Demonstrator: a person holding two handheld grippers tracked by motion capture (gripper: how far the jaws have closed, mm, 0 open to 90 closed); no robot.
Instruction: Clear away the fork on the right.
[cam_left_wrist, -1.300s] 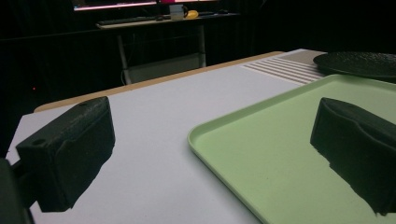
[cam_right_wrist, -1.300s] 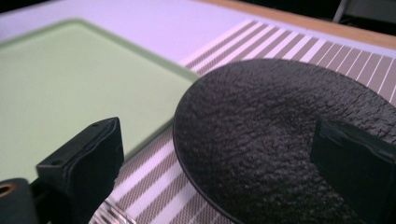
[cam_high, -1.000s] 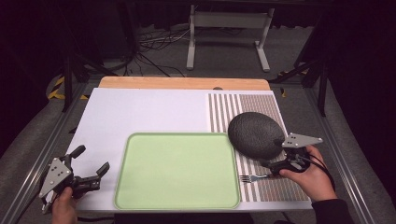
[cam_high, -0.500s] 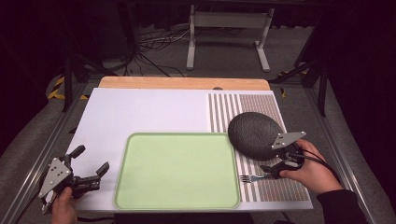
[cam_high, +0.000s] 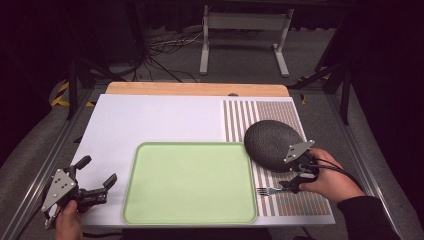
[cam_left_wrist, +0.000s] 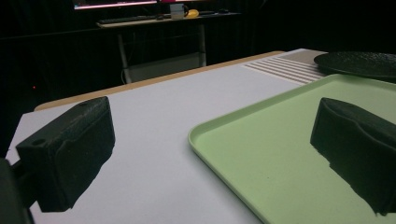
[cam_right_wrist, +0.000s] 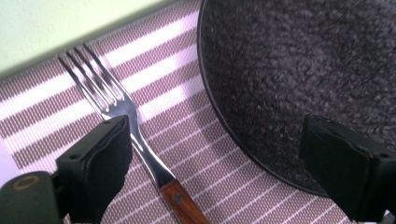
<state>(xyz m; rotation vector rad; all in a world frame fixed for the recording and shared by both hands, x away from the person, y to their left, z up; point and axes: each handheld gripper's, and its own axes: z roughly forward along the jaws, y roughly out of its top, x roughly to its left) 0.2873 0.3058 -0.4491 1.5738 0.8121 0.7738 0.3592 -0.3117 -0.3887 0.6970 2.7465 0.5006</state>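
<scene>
A dark textured plate (cam_high: 272, 142) (cam_right_wrist: 303, 70) lies on the striped placemat (cam_high: 260, 112) at the right. A fork (cam_high: 270, 190) (cam_right_wrist: 140, 144) with a wooden handle lies in front of it, tines toward the green tray (cam_high: 190, 182) (cam_left_wrist: 280, 154). My right gripper (cam_high: 295, 176) (cam_right_wrist: 224, 158) hovers low over the fork handle and the plate's near rim. Its jaws have just been closing a little but stand wide and open; handle and rim lie between them, and the pads press on nothing. My left gripper (cam_high: 98, 170) (cam_left_wrist: 212, 154) rests open at the table's front left, beside the tray's left edge.
The white table top (cam_high: 160, 120) stretches behind and left of the tray. A wooden strip (cam_high: 195, 89) runs along the far edge. Beyond the table stand a metal frame (cam_high: 245, 22) and floor cables (cam_high: 160, 50).
My right gripper has edged left along the plate's near rim, over the fork handle. The plate, fork, tray and left gripper have stayed put.
</scene>
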